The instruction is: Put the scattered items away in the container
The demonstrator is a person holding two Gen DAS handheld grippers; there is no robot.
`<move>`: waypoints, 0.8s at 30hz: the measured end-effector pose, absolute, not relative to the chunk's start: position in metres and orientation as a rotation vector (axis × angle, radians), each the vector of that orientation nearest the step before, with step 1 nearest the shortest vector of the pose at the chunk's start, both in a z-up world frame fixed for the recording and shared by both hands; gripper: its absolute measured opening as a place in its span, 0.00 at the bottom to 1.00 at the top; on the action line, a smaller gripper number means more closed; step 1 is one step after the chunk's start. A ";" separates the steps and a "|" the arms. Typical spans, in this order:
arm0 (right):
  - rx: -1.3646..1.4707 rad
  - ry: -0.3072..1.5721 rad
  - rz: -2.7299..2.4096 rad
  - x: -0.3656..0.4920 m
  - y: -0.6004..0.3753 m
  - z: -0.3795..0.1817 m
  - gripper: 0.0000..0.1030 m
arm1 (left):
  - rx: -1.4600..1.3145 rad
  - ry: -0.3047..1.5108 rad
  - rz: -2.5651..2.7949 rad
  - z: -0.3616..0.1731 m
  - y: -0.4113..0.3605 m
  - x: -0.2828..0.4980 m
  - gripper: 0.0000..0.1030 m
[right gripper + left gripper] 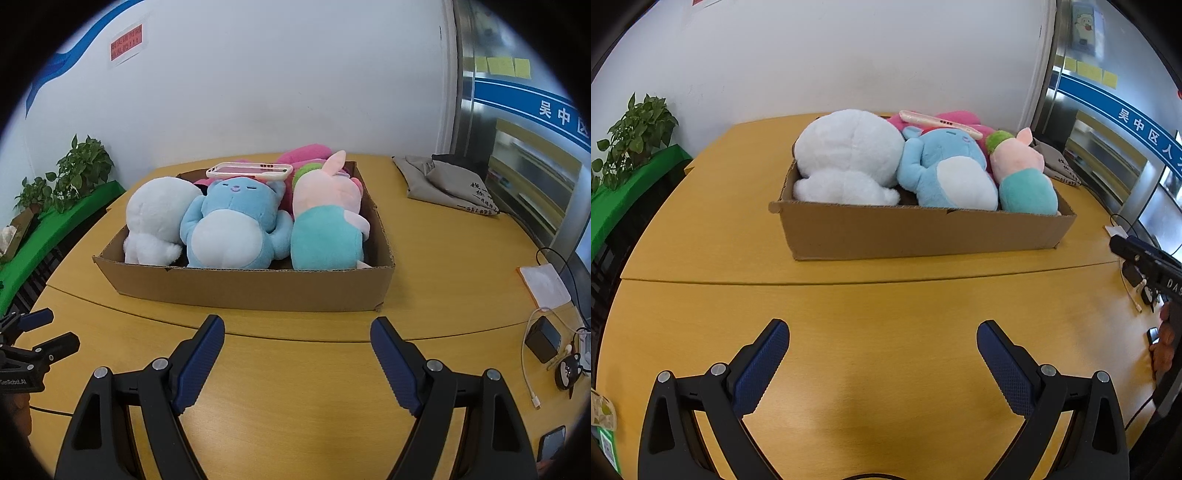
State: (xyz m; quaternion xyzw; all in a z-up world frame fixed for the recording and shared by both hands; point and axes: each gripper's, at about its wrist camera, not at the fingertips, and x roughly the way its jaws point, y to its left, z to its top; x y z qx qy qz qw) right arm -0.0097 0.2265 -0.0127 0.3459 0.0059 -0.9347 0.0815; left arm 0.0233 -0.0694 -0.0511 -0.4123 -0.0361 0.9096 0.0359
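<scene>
A shallow cardboard box (916, 232) (251, 288) stands on the yellow table. Side by side in it lie a white plush (846, 158) (159, 218), a blue plush (949, 173) (232, 229) and a pink-and-teal plush (1023, 177) (325, 229). A bright pink plush (960, 116) lies behind them. A pink phone-like case (942, 123) (251, 170) rests on top. My left gripper (882, 332) (55, 330) hovers open over bare table in front of the box. My right gripper (297, 325) is open too, nothing between its fingers, just short of the box's front wall.
A grey cloth bag (443, 181) lies at the back right. A charger with cables (543, 339), a white notepad (543, 284) and a phone (552, 443) sit along the right edge. A potted plant (635, 136) stands on a green shelf to the left.
</scene>
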 end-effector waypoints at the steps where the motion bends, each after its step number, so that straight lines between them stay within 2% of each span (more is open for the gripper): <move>1: 1.018 0.028 -2.793 -0.008 0.231 -0.014 0.79 | -1.268 -0.108 2.789 -0.055 -0.074 0.025 1.00; 11: 0.901 0.215 -2.687 0.015 0.244 -0.030 0.79 | -1.244 -0.111 2.727 -0.075 -0.110 0.030 1.00; 14: 0.972 0.280 -2.634 0.014 0.258 -0.055 0.79 | -1.297 -0.046 2.730 -0.092 -0.135 0.029 1.00; 20: 1.197 0.343 -2.555 -0.003 0.304 -0.109 0.79 | -1.389 -0.191 2.676 -0.136 -0.204 0.017 1.00; 24: 1.242 0.338 -2.443 -0.006 0.316 -0.132 0.79 | -1.382 -0.046 2.696 -0.144 -0.217 0.010 1.00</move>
